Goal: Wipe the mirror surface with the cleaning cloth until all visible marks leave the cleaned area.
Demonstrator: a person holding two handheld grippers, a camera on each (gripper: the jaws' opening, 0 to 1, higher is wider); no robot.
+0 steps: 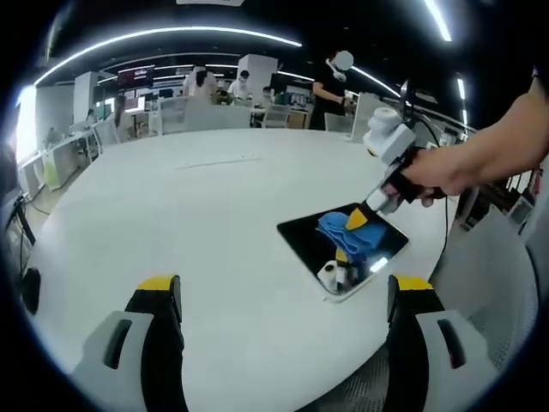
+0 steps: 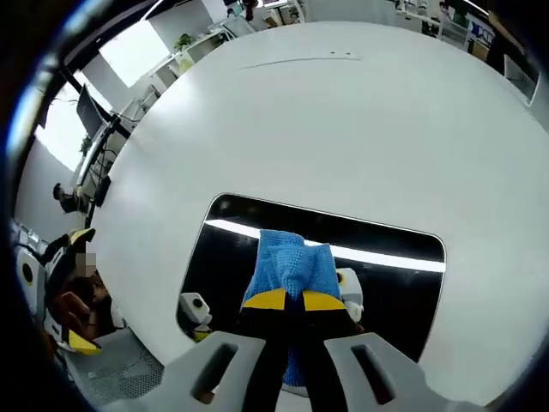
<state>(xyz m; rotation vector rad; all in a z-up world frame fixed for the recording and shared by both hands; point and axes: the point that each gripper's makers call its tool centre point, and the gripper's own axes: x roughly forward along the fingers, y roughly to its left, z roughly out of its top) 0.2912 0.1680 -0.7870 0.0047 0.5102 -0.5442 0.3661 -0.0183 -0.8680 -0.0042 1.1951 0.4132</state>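
The right tool (image 2: 296, 300) has its yellow-tipped jaws closed together on the blue cleaning cloth (image 2: 290, 262) and presses it down onto the mirror (image 2: 386, 253). In the left gripper view this tool (image 1: 358, 219) comes in from the right, held by a person's hand (image 1: 437, 172), with the cloth (image 1: 341, 230) bunched under its tip on the mirror (image 1: 300, 236). The mirror is a dark rectangle with rounded corners lying flat on the white round bench (image 1: 197, 223), toward its near right side; its glass reflects ceiling light strips and parts of the tool. The left tool (image 1: 283, 296) hovers over the near edge of the bench, jaws spread wide and holding nothing, well apart from the mirror. Far behind the bench, people (image 1: 330, 86) stand among office desks.
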